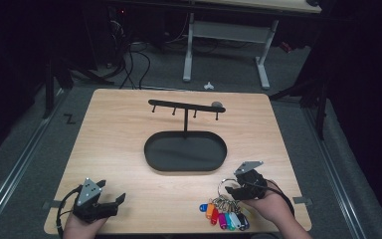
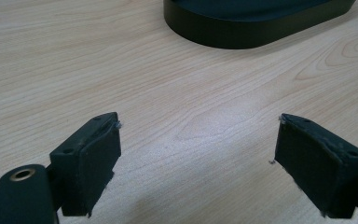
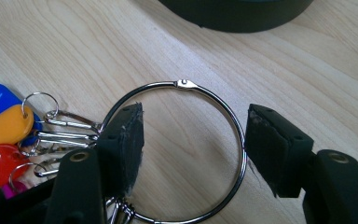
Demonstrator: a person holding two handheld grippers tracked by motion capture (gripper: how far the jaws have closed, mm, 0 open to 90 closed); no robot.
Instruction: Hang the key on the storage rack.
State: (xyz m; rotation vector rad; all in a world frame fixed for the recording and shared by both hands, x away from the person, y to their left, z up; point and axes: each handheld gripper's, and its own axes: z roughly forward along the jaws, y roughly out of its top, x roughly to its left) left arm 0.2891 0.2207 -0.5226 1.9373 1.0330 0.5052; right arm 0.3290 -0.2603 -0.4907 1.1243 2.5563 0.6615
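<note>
A large metal ring (image 3: 192,86) lies flat on the wooden table (image 1: 129,144), with a bunch of small rings and coloured key tags (image 3: 5,126) hanging off its left side. My right gripper (image 3: 193,140) is open and low over it: the left jaw covers the ring's left edge and the right jaw stands just outside its right edge. From above, the right gripper (image 1: 231,191) sits at the front right beside the tags (image 1: 224,218). My left gripper (image 1: 115,205) rests open at the front left, and in its own view the left gripper (image 2: 198,140) has bare wood between its jaws.
A black key stand (image 1: 185,107) with a hooked crossbar rises from a black oval tray (image 1: 185,164) at the table's middle. The tray's wall (image 2: 256,32) lies ahead of the left gripper. Desk legs and cables stand on the floor beyond the table.
</note>
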